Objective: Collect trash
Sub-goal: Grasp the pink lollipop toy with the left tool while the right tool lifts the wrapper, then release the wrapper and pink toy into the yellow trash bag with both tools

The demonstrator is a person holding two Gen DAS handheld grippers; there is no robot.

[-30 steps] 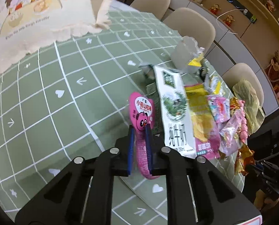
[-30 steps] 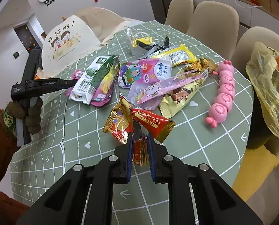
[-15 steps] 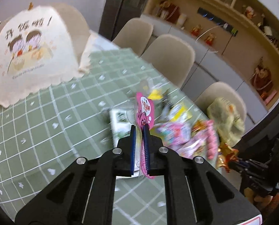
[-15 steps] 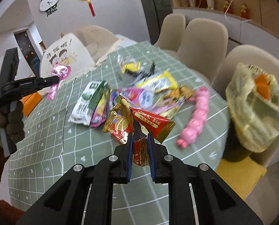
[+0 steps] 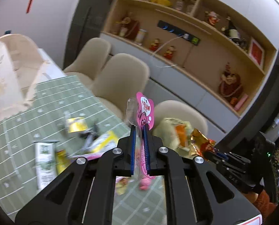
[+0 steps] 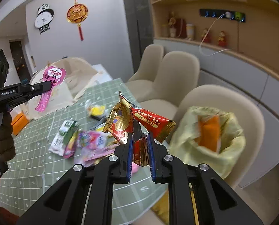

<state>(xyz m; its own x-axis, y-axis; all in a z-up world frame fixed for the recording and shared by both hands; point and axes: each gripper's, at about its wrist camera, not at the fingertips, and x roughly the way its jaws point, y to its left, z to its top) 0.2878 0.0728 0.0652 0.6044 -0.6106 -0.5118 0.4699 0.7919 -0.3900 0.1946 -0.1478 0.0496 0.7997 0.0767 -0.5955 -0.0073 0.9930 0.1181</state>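
My left gripper (image 5: pixel 139 131) is shut on a pink wrapper (image 5: pixel 144 110) with a cartoon pig, held up in the air over the table. In the right wrist view the same pink wrapper (image 6: pixel 52 82) hangs from the left gripper (image 6: pixel 48 86) at the left. My right gripper (image 6: pixel 139 136) is shut on a crumpled red and gold wrapper (image 6: pixel 137 123), also lifted clear of the table. A yellow trash bag (image 6: pixel 212 136) with something orange inside stands open on a chair to the right; the yellow trash bag (image 5: pixel 171 131) also shows just beyond the left gripper.
Several wrappers, among them a white and green carton (image 6: pixel 64 136), lie blurred on the green checked tablecloth (image 6: pixel 36 159). Beige chairs (image 6: pixel 177 71) line the far side. A cream mesh food cover (image 6: pixel 73 75) stands at the back, and wall shelves (image 5: pixel 195 37) lie beyond.
Both grippers have risen from the table with their wrappers and tilted up toward the chairs and shelves. The yellow bag has come nearer in both views.
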